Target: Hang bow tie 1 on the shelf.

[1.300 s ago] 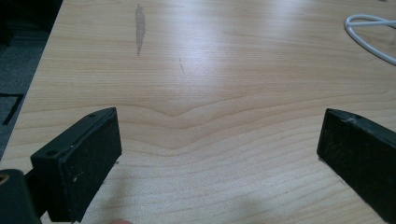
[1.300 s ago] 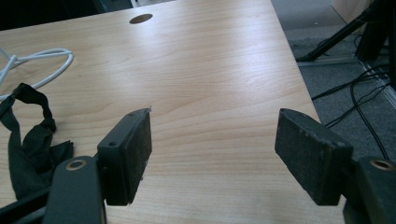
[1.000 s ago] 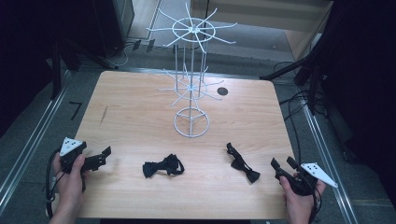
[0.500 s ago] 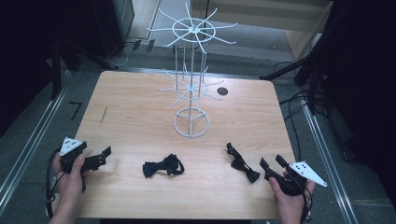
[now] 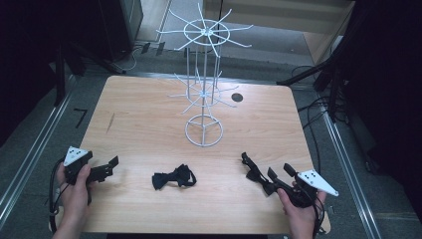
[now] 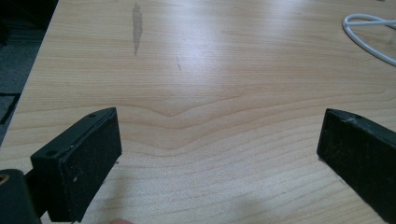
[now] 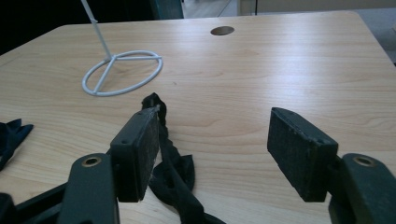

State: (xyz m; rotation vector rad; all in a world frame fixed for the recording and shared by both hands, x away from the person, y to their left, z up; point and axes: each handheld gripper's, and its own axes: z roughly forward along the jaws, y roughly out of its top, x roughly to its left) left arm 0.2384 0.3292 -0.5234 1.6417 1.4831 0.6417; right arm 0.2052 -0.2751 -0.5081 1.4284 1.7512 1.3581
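Note:
Two black bow ties lie on the wooden table (image 5: 139,119): one near the front middle (image 5: 174,178), one at the front right (image 5: 254,172). A white wire display rack (image 5: 204,89) stands behind them. My right gripper (image 5: 279,172) is open at the right bow tie; its jaws have just been closing a little. In the right gripper view (image 7: 215,144) that tie (image 7: 175,172) lies against the left jaw's inner face, partly inside the gap, and no pad presses it. My left gripper (image 5: 107,167) rests open at the front left, its jaws (image 6: 219,140) wide over bare wood.
The rack's round base (image 7: 121,72) sits ahead and left of the right gripper, and a cable hole (image 5: 237,97) lies behind the rack. The middle bow tie (image 7: 9,137) shows at the left edge of the right gripper view. Dark stands and cables surround the table.
My right gripper has moved left along the front edge, up to the right bow tie. The left hand and both ties have stayed in place.

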